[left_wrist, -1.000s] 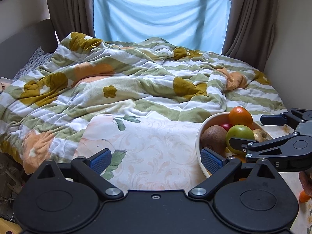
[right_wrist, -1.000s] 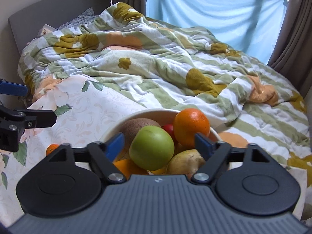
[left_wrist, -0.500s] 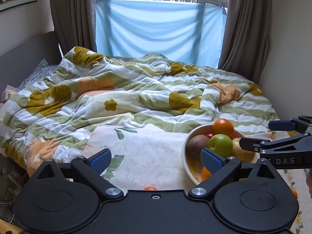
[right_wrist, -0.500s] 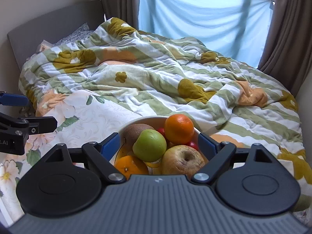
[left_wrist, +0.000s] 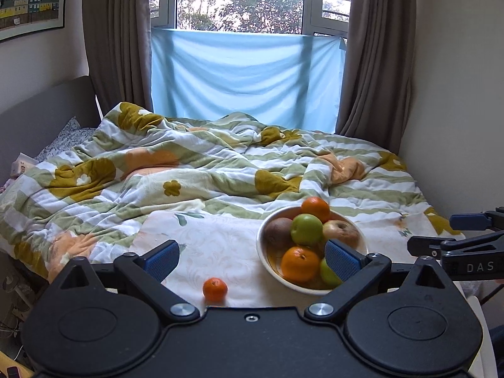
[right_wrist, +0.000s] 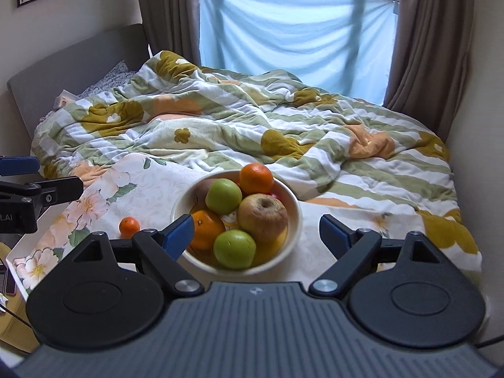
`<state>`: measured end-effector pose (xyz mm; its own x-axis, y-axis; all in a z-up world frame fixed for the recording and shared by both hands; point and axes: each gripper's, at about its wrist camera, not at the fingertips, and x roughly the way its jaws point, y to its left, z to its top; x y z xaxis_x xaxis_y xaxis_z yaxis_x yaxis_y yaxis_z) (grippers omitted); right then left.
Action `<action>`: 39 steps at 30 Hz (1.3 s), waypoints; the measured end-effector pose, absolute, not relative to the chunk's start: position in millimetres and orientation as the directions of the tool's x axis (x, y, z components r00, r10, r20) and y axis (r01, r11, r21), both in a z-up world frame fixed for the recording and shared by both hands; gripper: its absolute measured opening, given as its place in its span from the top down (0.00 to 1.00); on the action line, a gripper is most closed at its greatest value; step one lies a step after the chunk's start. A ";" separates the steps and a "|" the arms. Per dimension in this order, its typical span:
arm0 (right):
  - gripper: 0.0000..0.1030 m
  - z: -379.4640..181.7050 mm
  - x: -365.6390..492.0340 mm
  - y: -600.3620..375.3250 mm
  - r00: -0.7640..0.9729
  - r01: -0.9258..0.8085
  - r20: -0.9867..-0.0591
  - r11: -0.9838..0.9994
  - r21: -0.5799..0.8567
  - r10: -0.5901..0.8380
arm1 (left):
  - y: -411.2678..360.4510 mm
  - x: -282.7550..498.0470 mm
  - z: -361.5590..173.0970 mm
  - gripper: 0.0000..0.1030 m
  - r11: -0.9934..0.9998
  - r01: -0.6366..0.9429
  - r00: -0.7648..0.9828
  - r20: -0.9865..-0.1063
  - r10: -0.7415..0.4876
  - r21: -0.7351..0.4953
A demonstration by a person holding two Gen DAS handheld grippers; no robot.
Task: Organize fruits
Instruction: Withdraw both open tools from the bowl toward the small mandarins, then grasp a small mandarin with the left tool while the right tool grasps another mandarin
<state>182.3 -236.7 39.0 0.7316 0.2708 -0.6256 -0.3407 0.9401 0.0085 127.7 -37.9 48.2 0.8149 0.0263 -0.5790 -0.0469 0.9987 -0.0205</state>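
Observation:
A cream bowl (left_wrist: pixel 263 253) (right_wrist: pixel 294 217) sits on a floral-cloth table (left_wrist: pixel 220 239), heaped with oranges, green apples (right_wrist: pixel 223 196), a russet apple (right_wrist: pixel 263 217) and a kiwi (left_wrist: pixel 277 230). A small tangerine (left_wrist: pixel 215 289) (right_wrist: pixel 129 225) lies loose on the cloth left of the bowl. My left gripper (left_wrist: pixel 252 256) is open and empty, back from the table, with the tangerine between its fingers in view. My right gripper (right_wrist: pixel 256 231) is open and empty, pulled back in front of the bowl.
A bed with a rumpled green, white and yellow duvet (left_wrist: pixel 204 170) lies beyond the table. Curtains and a blue sheet (left_wrist: pixel 245 75) cover the window. A wall (left_wrist: pixel 456 94) stands close on the right. The table's white left edge (right_wrist: pixel 15 252) shows in the right wrist view.
Both grippers have drawn back and up from the bowl. The bowl now looks smaller and the loose tangerine has come into the left wrist view.

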 end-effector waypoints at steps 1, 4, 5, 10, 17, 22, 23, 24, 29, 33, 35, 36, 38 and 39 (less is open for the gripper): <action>0.01 39.4 176.2 -241.0 0.732 -0.334 -0.627 0.942 0.012 0.268 | -39.9 123.4 47.5 0.01 0.999 -0.044 0.815 -0.579 0.026 -0.018; 0.00 38.0 157.1 -256.5 0.728 -0.313 -0.637 0.950 0.019 0.253 | -43.2 117.0 41.7 0.00 0.999 -0.033 0.809 -0.588 0.025 -0.002; 0.00 36.6 151.8 -260.4 0.727 -0.306 -0.642 0.952 0.015 0.244 | -43.0 116.4 38.4 0.00 1.000 -0.029 0.804 -0.595 0.027 0.006; 0.00 20.9 132.8 -274.2 0.722 -0.258 -0.671 0.965 -0.036 0.168 | -38.0 121.6 20.4 0.00 0.998 -0.024 0.770 -0.636 0.055 0.056; 0.00 -18.8 133.9 -291.6 0.681 -0.152 -0.727 0.988 -0.027 0.085 | -10.1 145.4 -19.6 0.00 0.998 0.016 0.698 -0.716 0.030 0.057; 0.00 -49.3 144.5 -302.6 0.652 -0.056 -0.758 0.998 -0.010 0.029 | 6.0 168.5 -50.0 0.00 0.996 0.034 0.655 -0.754 0.040 0.082; 0.00 -54.7 146.7 -303.9 0.650 -0.040 -0.760 0.999 -0.010 0.019 | 9.6 174.5 -56.6 0.00 0.996 0.041 0.645 -0.763 0.036 0.082; 0.00 -59.2 148.8 -304.8 0.647 -0.023 -0.763 1.000 -0.008 0.009 | 12.0 178.7 -61.9 0.00 0.995 0.050 0.641 -0.767 0.030 0.081; 0.00 -82.5 160.0 -308.8 0.618 0.050 -0.785 0.999 0.007 -0.025 | 21.6 198.3 -84.8 0.02 0.993 0.086 0.624 -0.781 0.012 0.084; 0.00 -95.5 165.2 -308.0 0.607 0.075 -0.794 0.997 0.016 -0.033 | 25.3 212.6 -94.5 0.10 0.992 0.104 0.619 -0.785 -0.009 0.071; 0.00 -100.4 167.6 -306.9 0.601 0.086 -0.799 0.996 0.024 -0.033 | 24.9 219.1 -99.2 0.14 0.991 0.114 0.612 -0.790 -0.015 0.069; 0.00 -102.2 168.6 -306.6 0.598 0.089 -0.801 0.996 0.031 -0.029 | 24.6 221.6 -101.2 0.15 0.991 0.115 0.612 -0.791 -0.015 0.070; 0.00 -104.6 170.2 -306.0 0.600 0.095 -0.799 0.995 0.038 -0.027 | 24.5 224.9 -103.2 0.19 0.990 0.118 0.613 -0.790 -0.015 0.072; 0.00 -105.4 171.8 -304.5 0.599 0.095 -0.800 0.995 0.036 -0.029 | 24.6 226.5 -104.1 0.22 0.990 0.116 0.615 -0.789 -0.013 0.075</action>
<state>171.8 -304.5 -105.4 0.5994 -0.0288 -0.7999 0.0955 0.9948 0.0357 226.5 24.6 -104.1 0.6146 -0.0127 -0.7887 0.1164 0.9904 0.0747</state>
